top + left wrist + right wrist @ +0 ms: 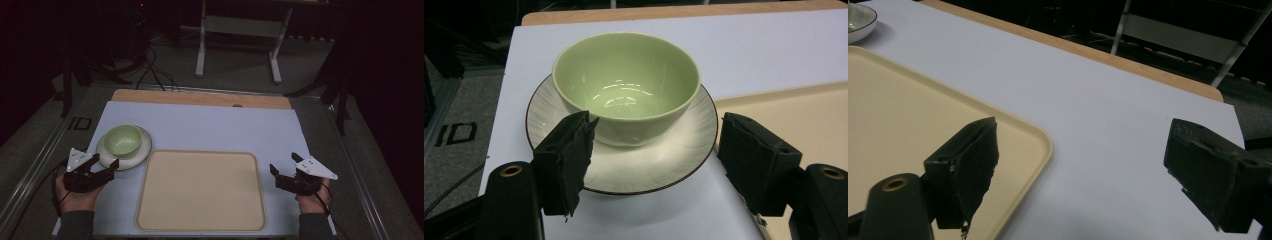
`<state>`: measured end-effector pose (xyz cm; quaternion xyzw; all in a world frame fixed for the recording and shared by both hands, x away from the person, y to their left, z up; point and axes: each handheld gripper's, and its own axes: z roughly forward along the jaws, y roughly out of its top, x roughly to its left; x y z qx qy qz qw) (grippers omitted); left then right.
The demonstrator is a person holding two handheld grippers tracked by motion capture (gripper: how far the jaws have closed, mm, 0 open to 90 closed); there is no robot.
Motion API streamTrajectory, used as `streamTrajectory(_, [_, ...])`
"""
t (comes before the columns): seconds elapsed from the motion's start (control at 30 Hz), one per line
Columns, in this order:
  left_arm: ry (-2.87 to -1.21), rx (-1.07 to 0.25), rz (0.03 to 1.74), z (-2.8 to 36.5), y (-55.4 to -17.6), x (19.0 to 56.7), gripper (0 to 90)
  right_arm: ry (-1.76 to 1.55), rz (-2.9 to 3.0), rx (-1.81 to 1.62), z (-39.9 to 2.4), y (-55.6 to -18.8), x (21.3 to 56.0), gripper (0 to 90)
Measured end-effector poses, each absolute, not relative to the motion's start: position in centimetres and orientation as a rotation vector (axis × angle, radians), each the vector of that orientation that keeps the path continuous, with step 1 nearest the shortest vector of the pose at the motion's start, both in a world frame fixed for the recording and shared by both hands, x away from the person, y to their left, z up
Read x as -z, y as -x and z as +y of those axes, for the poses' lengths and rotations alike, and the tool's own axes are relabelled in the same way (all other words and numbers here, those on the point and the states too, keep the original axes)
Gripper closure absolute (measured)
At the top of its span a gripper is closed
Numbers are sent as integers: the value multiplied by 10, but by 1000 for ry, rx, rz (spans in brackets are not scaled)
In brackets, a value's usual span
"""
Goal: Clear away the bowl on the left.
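Left gripper jaws spread wide, empty, right at the plate carrying the green bowl, left of the empty tray; right gripper also released, over bare mat; nothing grasped or moved yet

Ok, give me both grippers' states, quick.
Left gripper: open, holding nothing, jaws either side of the white saucer's near edge.
Right gripper: open, empty, over the table beside the beige tray.

High view overhead, gripper views close, low
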<state>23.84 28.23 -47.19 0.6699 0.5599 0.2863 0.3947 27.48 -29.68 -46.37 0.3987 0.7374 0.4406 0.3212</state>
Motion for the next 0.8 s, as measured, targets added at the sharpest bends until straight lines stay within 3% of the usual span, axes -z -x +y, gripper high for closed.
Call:
streamTrajectory(0.63, [-1649,-743,1448,288,-237,469,301,-1037,1933,-1170,-295,-275,464,138])
streamTrajectory(0.8, [-1610,-741,1463,293,-241,463,336,-1039,1928,-1176,-295,-275,464,138])
